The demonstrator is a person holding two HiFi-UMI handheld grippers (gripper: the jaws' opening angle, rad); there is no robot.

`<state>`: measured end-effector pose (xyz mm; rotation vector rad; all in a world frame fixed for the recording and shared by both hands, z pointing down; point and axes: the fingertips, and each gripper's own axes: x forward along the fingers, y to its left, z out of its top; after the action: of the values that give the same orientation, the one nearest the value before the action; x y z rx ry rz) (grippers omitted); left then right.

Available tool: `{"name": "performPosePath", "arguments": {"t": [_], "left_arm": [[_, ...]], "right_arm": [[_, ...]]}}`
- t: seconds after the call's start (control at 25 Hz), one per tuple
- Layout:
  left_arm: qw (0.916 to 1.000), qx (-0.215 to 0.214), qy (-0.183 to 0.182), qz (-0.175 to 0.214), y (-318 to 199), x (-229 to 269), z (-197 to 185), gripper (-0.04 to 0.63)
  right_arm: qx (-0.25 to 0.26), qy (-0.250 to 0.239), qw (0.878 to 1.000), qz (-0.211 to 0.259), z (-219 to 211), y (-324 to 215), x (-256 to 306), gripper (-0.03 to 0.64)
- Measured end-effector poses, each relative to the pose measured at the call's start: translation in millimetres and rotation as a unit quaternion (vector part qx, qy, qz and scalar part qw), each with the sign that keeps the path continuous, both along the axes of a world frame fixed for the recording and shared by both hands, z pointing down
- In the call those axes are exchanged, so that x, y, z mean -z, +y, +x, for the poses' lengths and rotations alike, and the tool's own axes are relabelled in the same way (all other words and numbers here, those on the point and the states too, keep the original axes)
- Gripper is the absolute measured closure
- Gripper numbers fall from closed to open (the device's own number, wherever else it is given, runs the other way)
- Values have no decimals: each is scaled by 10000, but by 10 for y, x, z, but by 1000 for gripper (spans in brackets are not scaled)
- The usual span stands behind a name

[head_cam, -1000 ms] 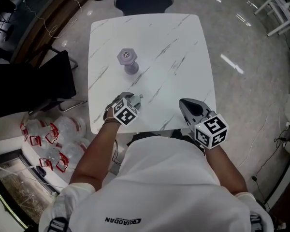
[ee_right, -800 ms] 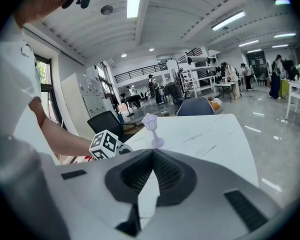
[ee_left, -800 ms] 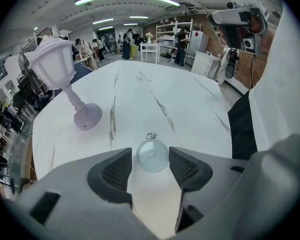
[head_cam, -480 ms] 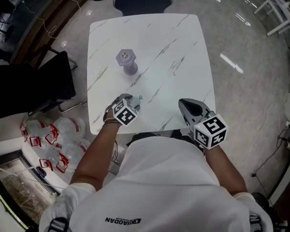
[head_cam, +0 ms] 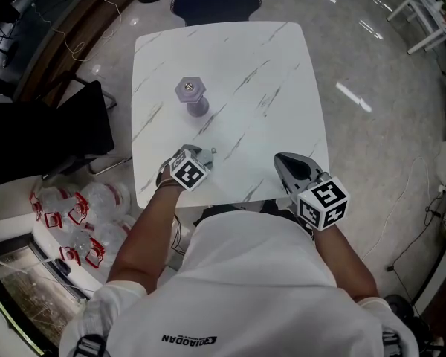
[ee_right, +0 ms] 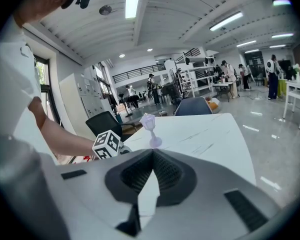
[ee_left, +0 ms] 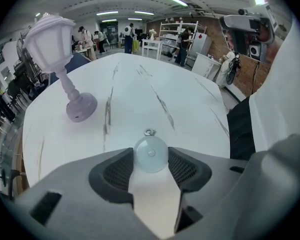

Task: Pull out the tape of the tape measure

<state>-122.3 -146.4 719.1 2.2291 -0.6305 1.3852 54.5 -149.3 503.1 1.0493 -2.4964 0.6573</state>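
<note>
By the near edge of the table [head_cam: 267, 65], my left gripper [head_cam: 202, 155] is just now closing its jaws on the round tape measure [ee_left: 150, 154], and my right gripper [head_cam: 285, 160] is hanging shut, holding nothing.

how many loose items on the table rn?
2. A small round tape measure lies near the table's front edge, left of centre; a lilac lantern ornament stands farther back on the left. Part of the front edge is covered, so something small could be hidden.
</note>
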Motion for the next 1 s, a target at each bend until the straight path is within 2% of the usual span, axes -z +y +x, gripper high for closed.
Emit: {"name": "performPosePath", "arguments": {"t": [0.16,0.32,0.44,0.6,0.8,1.0], "left_arm": [[10000,39,24,32,-11,-3,8,371],[9997,24,-106,205,-11,19,-12,373],[9989,32,-90,460,-48,165,10,373],[9951,58,-4,983,-168,502,40,371],[9821,273,319,1835,-347,1155,129,371],[9614,394,645,2645,-442,1846,214,373]], "right_arm": [[-3,-26,10000,52,-5,-2,35,611],[6,-57,9999,118,-1,-7,88,611],[15,-70,9998,197,9,-26,146,611],[70,-50,9994,339,16,-77,231,611],[119,-38,9980,612,37,-175,428,611],[125,-108,9954,945,50,-299,689,611]]}}
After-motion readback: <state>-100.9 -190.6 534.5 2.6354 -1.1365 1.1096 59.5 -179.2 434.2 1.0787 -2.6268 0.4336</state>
